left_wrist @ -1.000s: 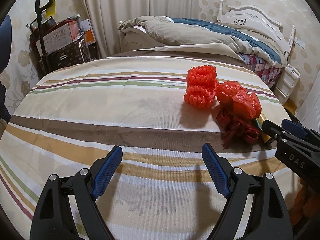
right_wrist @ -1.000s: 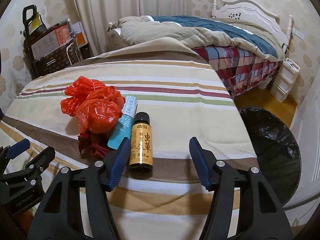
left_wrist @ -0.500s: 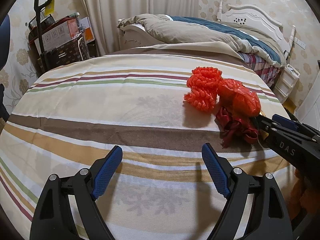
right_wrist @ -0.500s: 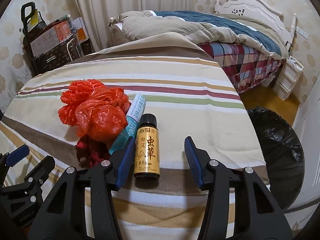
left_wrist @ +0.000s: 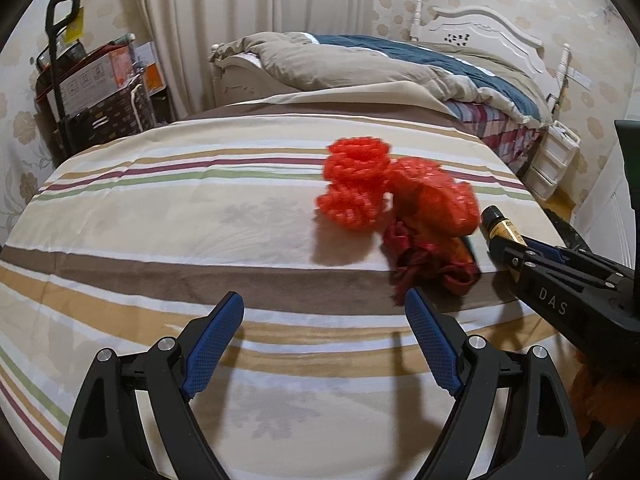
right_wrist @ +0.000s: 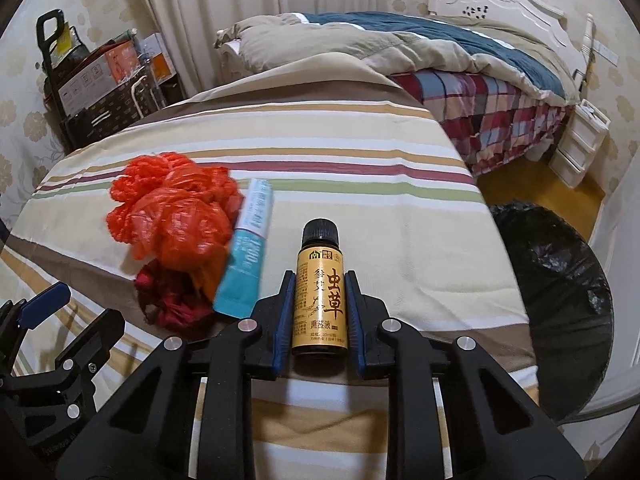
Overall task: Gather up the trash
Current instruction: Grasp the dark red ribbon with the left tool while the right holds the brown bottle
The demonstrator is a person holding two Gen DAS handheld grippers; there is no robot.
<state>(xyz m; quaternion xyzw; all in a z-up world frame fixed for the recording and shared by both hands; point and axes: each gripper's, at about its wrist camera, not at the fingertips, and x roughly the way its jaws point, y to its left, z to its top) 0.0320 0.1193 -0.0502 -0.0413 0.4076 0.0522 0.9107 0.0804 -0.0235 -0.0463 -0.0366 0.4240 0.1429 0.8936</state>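
Observation:
A small brown bottle (right_wrist: 319, 300) with a gold label and black cap lies on the striped tablecloth (right_wrist: 360, 184). My right gripper (right_wrist: 320, 276) is closing its jaws on the bottle, and both blue pads press against its sides. Left of it lie a teal tube box (right_wrist: 248, 248), a crumpled orange plastic bag (right_wrist: 176, 224) and a dark red wad (right_wrist: 172, 300). In the left wrist view an orange mesh net (left_wrist: 356, 184) sits beside that bag (left_wrist: 436, 204). The bottle (left_wrist: 500, 228) pokes out of the right gripper (left_wrist: 516, 256). My left gripper (left_wrist: 324, 298) hovers open over bare cloth, holding nothing.
A bin with a black liner (right_wrist: 560, 300) stands on the floor just right of the table edge. Behind the table are a bed with rumpled bedding (right_wrist: 400, 48), a trolley with boxes (right_wrist: 96, 80) at the back left, and small white drawers (right_wrist: 580, 140).
The right gripper's jaws have come together around the bottle and now grip it. The left gripper has stayed open in about the same place.

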